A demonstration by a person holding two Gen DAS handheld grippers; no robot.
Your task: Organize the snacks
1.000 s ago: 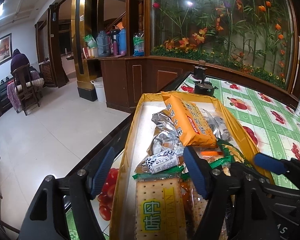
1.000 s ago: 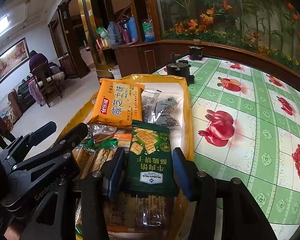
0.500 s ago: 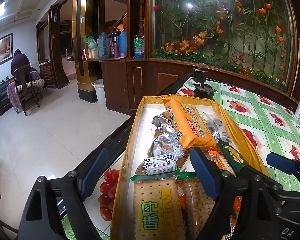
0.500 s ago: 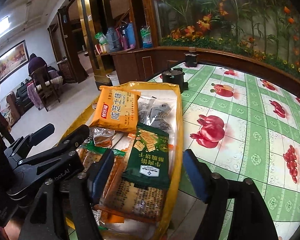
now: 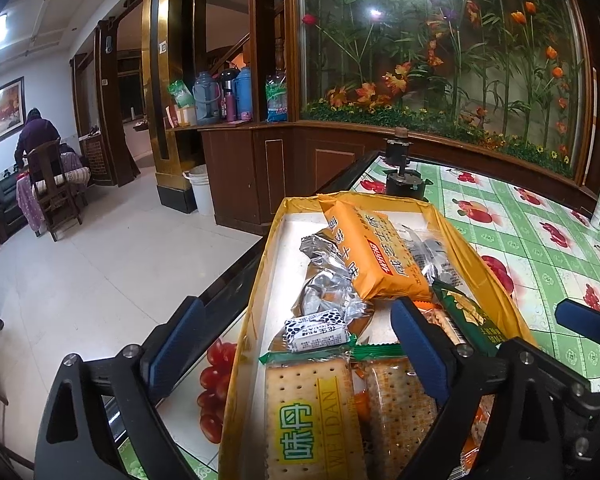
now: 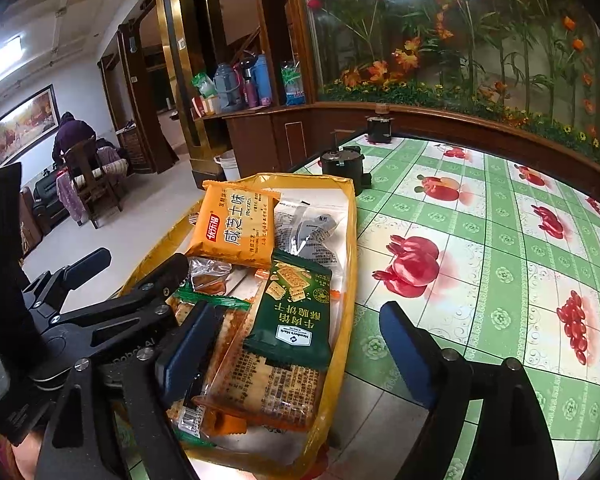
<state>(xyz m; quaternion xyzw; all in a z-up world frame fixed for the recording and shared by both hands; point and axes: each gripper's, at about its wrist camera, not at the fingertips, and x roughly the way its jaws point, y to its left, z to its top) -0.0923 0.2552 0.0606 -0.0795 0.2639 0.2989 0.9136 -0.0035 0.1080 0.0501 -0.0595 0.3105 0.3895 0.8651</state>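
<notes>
Both tools opening, released, over the snack-filled yellow tray (image 6: 350,248)

Black metal pot (image 6: 342,164) stands just beyond the tray on the green fruit-patterned tabletop (image 6: 480,240); left tool (image 5: 296,344) straddles the tray's left wall, right tool (image 6: 300,344) its right wall.

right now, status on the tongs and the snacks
Both tongs opening, nothing gripped: left tongs, right tongs. Snacks piled in yellow tray, green pack on top. Black pot beyond tray, not blocking.

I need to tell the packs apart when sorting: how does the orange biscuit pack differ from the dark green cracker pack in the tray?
The orange biscuit pack is bright orange with big white characters; the dark green cracker pack is dark green with pictured crackers. The orange one lies toward the tray's far end, the green one nearer the camera, against the right wall. Both are sealed, lie flat atop other snacks, and neither is gripped.
</notes>
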